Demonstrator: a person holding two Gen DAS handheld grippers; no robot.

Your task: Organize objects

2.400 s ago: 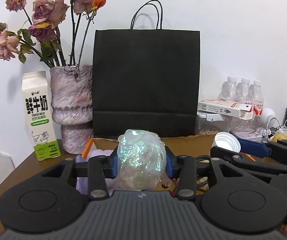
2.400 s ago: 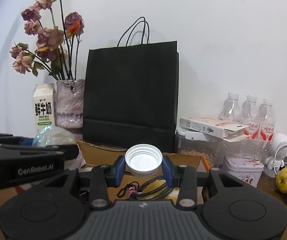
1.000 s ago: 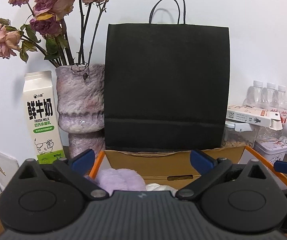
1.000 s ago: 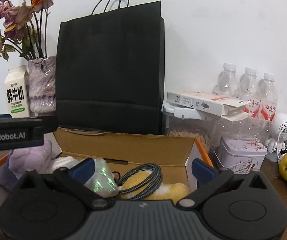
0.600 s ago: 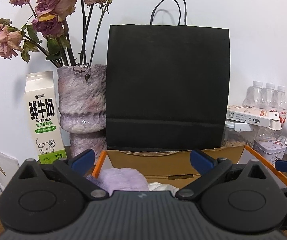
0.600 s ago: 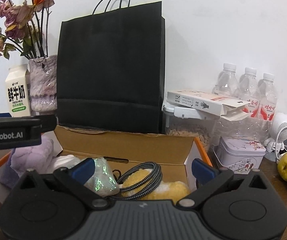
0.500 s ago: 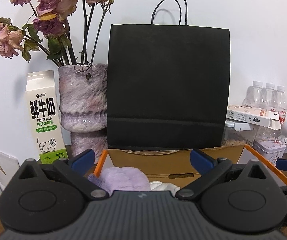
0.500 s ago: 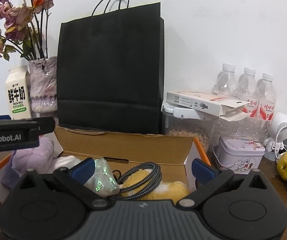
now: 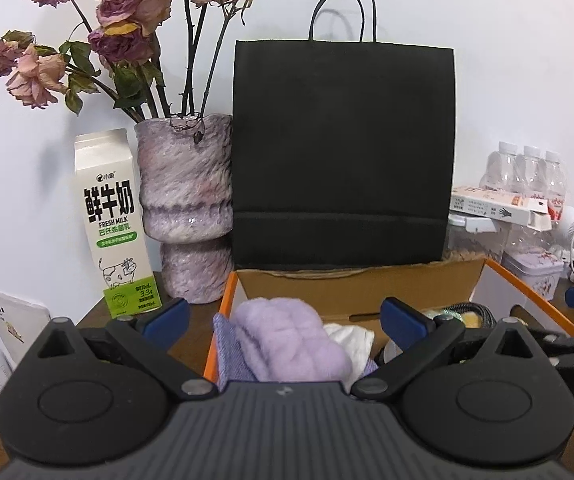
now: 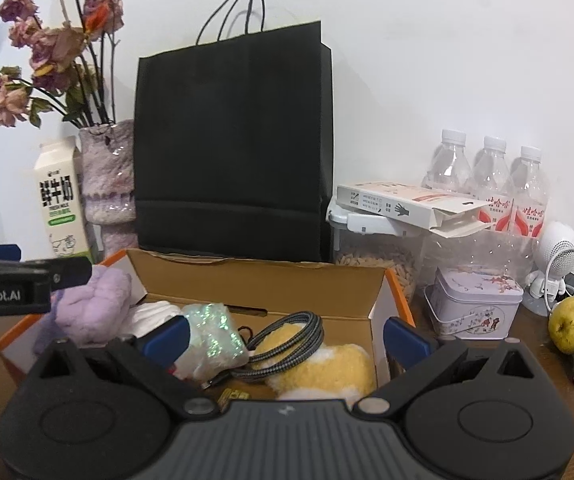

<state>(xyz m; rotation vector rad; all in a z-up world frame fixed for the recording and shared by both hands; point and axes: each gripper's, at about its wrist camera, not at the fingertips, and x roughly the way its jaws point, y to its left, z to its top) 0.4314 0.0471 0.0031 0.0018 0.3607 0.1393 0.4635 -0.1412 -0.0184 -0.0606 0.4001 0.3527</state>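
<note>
Both tools are spread wide and carrying nothing: the left gripper (image 9: 283,320) frames a fluffy lilac bundle (image 9: 287,344), the right gripper (image 10: 285,334) frames a yellow plush (image 10: 319,368). Everything sits in the open cardboard box (image 10: 259,284), whose near wall is cut off by the gripper bodies. Inside, against its left end, lies the lilac bundle; toward the middle, an iridescent crumpled wrap (image 10: 213,338), glittering green, beside a braided cable (image 10: 287,340). Something white (image 10: 153,314) is half hidden behind the wrap.
</note>
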